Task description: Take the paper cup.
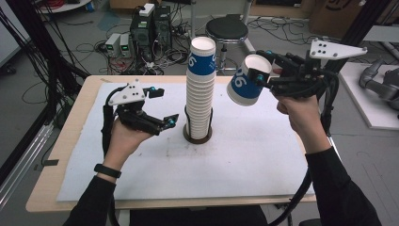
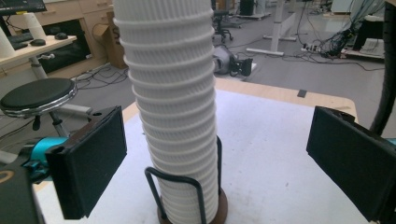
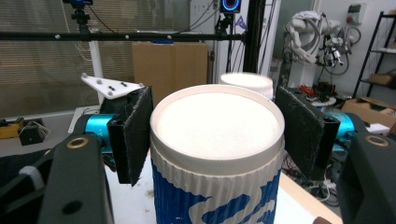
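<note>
A single blue-and-white paper cup is held tilted in the air to the right of a tall stack of paper cups, clamped at its base between the pads of the right gripper. In the right gripper view the cup's white bottom faces the camera, a black pad pressed against each side just under the raised foot ring. The left gripper hovers just left of the stack, jaws wide apart; its own view looks along them with the ribbed white column between them, touching neither. The stack stands in a black wire holder on a round brown base, set on a white mat over the wooden table. The cup looks light and easily crushed: thin corrugated card, stiffest at the base and rolled rim, where a gentle hold is probably safest. Its ribbed sleeve should resist slipping. The nested cups show as ridged white bands, the top one blue with white numerals.
</note>
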{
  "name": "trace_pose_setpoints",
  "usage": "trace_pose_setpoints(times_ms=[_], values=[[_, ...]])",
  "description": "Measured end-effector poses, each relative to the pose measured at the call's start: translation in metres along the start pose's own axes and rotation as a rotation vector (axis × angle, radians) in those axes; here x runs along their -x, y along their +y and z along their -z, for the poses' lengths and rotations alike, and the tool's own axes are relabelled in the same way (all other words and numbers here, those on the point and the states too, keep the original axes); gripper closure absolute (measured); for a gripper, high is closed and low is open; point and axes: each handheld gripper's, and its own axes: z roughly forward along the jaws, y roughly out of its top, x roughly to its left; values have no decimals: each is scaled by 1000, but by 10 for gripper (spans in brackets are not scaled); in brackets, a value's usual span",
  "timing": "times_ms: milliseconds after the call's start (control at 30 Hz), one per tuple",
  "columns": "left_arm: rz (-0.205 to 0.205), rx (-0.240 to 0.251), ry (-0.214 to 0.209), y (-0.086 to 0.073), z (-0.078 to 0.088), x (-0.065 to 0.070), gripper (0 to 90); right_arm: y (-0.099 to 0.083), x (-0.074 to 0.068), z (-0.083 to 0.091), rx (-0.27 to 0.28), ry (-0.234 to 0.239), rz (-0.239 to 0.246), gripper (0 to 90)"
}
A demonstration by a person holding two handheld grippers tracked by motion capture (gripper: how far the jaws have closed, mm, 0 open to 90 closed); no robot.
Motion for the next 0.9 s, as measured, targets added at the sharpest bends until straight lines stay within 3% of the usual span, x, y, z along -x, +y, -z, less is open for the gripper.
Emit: trace_pose_setpoints(times_ms=[167,467,600,900], values=[[13,-8,11,-16,5,7,50,-18,-1,6,-16,3,-28,315],[-5,9,43,-47,16,13,50,-53,-5,8,-33,-4,-48,315],[-1,6,60,-53,19,14,50,-66,-5,8,-51,-5,-60,315],[-4,-15,55,-65,18,16,50,-97,-10,13,-54,-17,-82,315]])
